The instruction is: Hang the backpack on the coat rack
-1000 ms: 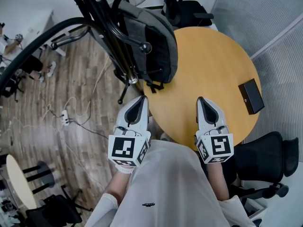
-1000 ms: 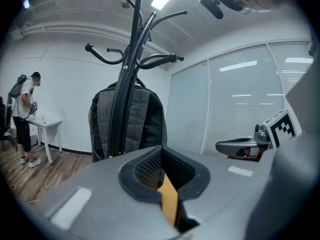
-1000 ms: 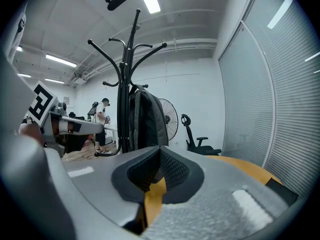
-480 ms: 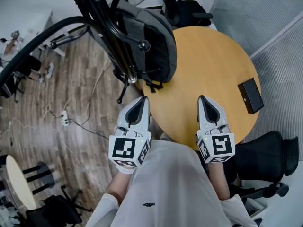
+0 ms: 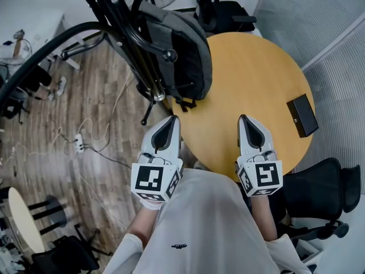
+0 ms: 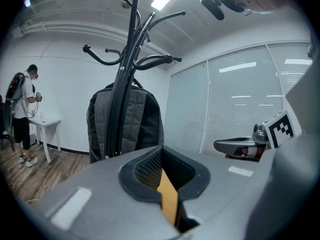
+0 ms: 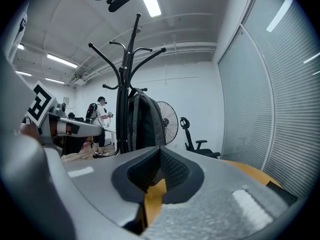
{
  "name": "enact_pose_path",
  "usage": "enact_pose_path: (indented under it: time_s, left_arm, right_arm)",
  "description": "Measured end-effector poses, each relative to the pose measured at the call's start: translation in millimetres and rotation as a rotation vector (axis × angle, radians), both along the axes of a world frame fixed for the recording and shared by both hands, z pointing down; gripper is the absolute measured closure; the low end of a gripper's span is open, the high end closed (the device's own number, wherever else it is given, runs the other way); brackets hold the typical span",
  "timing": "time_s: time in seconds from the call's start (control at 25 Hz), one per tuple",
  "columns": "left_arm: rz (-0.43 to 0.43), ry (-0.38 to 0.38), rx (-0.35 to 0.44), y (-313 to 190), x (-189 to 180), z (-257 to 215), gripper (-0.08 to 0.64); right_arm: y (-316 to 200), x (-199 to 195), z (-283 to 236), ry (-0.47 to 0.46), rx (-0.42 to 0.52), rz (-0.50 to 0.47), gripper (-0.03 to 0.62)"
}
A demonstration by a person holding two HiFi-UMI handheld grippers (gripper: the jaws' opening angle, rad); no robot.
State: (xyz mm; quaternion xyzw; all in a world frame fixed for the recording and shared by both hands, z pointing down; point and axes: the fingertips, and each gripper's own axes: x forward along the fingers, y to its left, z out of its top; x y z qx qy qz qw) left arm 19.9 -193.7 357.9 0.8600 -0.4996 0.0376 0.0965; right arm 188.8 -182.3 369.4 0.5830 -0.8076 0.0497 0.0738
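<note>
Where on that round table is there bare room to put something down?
Most of the round table is bare: the wood between the backpack, the black box at the right edge and the left claw and right claw. Crowded only beside the coat rack.

Both grippers are held out in front of the body, side by side and roughly parallel, with the tips pointed away and dipped slightly below level. The left gripper (image 5: 171,120) is seen with its jaws brought together and nothing gripped between them; the right gripper (image 5: 243,120) is closed likewise (empty as well). The left marker cube (image 5: 155,180) and right marker cube (image 5: 260,177) are turned upward, and the left forearm (image 5: 140,226) and right forearm (image 5: 260,213) are tucked close to the torso
</note>
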Motion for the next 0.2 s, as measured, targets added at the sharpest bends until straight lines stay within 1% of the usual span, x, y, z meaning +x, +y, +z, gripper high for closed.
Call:
enact_pose_path:
  time_s: [0.2]
  left_arm:
    - [-0.001, -0.001, 0.000, -0.4, 0.8, 0.6, 0.543]
  right_arm:
    - [-0.9, 1.1, 1.6, -0.002, -0.004, -0.001, 0.591]
